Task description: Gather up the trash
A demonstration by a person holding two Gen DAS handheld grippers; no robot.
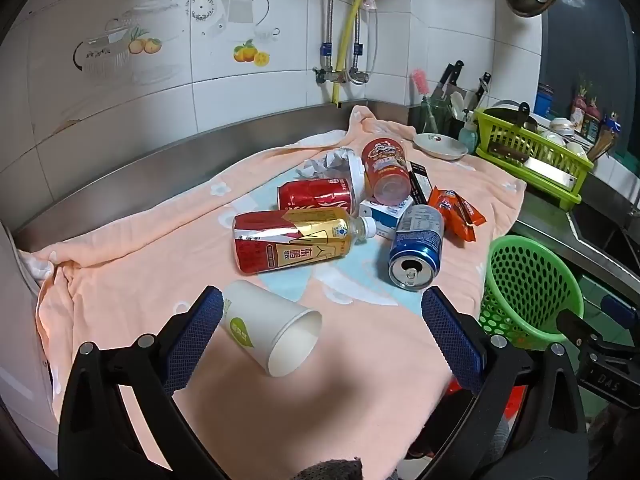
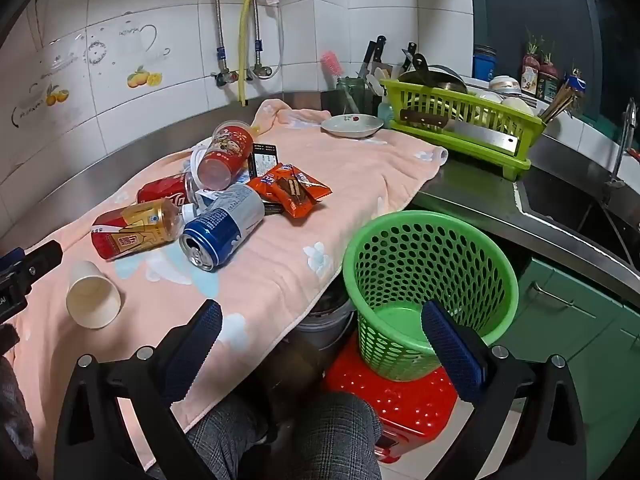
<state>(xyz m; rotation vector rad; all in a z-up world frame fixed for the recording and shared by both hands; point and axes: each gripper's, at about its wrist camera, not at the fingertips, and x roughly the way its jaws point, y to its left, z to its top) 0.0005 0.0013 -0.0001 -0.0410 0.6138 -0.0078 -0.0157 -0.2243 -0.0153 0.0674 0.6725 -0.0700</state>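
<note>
The left gripper (image 1: 322, 322) hovers with jaws spread over a tipped white paper cup (image 1: 272, 326) on the peach towel (image 1: 120, 280). The right gripper (image 2: 322, 328), jaws also spread and empty, hangs by the green perforated basket (image 2: 430, 280). Cans and wrappers lie beyond.

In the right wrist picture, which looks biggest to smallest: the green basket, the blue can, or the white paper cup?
1. green basket
2. blue can
3. white paper cup

The can and cup look close; the cup lies nearer the camera, so that ranking is unsure.
</note>
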